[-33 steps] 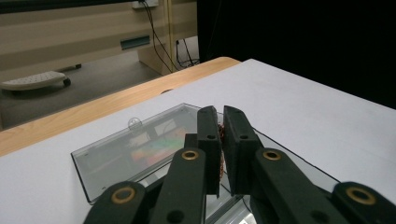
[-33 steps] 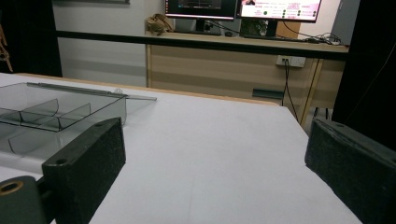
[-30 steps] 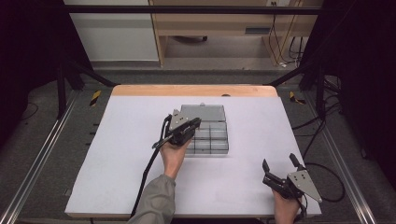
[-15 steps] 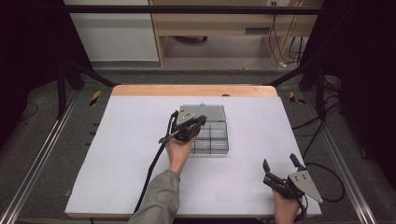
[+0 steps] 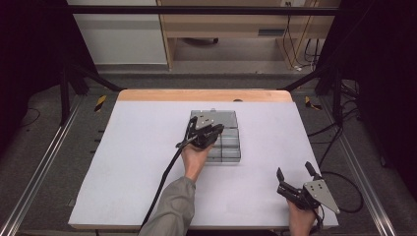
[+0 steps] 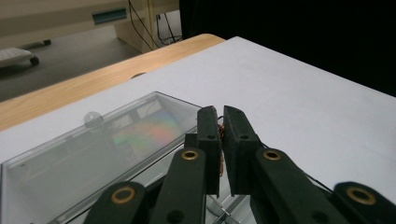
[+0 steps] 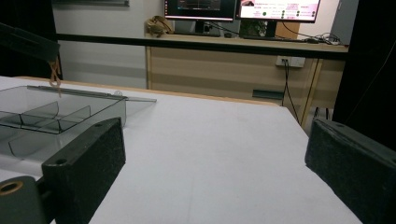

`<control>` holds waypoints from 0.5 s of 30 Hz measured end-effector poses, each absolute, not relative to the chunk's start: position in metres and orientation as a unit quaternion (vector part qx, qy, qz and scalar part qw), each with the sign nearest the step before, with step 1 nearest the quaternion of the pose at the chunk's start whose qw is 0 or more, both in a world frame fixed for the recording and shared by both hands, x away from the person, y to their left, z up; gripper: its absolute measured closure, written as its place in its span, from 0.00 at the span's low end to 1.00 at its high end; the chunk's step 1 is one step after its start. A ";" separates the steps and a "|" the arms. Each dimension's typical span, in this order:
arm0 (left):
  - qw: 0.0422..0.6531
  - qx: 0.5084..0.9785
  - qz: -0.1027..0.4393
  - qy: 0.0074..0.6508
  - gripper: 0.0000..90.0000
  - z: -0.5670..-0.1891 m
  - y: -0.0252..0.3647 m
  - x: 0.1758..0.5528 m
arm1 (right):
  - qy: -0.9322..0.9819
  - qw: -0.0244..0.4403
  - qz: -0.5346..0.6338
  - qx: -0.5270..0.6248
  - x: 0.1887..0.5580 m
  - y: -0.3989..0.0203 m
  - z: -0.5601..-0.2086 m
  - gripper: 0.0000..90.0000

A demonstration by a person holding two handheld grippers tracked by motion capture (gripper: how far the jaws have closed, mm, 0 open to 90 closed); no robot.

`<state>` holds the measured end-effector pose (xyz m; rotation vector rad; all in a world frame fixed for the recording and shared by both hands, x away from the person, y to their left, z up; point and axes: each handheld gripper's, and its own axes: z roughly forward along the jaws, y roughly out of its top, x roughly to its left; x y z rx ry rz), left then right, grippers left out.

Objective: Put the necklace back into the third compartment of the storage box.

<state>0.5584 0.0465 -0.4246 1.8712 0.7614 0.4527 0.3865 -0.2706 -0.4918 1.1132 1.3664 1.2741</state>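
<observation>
A clear plastic compartment box (image 5: 230, 153) lies in the middle of the white table (image 5: 123, 162). My left gripper (image 5: 219, 129) hovers over the box's far half, jaws shut on a small thin copper-brown piece (image 6: 220, 140). In the left gripper view the left gripper (image 6: 219, 113) points past the box's clear lid (image 6: 93, 154). From the right gripper view the same piece (image 7: 56, 73) dangles above the box (image 7: 46, 112). My right gripper (image 5: 294, 170) rests near the table's front right corner, open, nothing between its jaws (image 7: 217, 140).
A wooden strip (image 5: 196, 95) edges the table's far side. Metal rails (image 5: 44, 162) run along both sides of the table. Beyond it stand a wooden desk (image 7: 224, 70) with monitors (image 7: 275, 9) and hanging cables.
My left gripper has moved to the right and a little farther away over the box, still shut on the small piece. The right gripper has kept still.
</observation>
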 end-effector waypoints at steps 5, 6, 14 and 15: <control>0.505 0.783 0.171 0.321 0.95 -0.431 0.040 0.562 | 0.556 0.465 0.519 0.453 0.387 -0.271 -0.492 0.06; 0.501 0.786 0.168 0.319 0.95 -0.432 0.039 0.563 | 0.557 0.465 0.519 0.453 0.387 -0.271 -0.492 0.06; 0.495 0.791 0.157 0.323 0.95 -0.434 0.033 0.568 | 0.557 0.464 0.519 0.453 0.387 -0.271 -0.492 0.06; 0.494 0.792 0.156 0.324 0.95 -0.434 0.032 0.569 | 0.557 0.464 0.519 0.453 0.387 -0.271 -0.492 0.06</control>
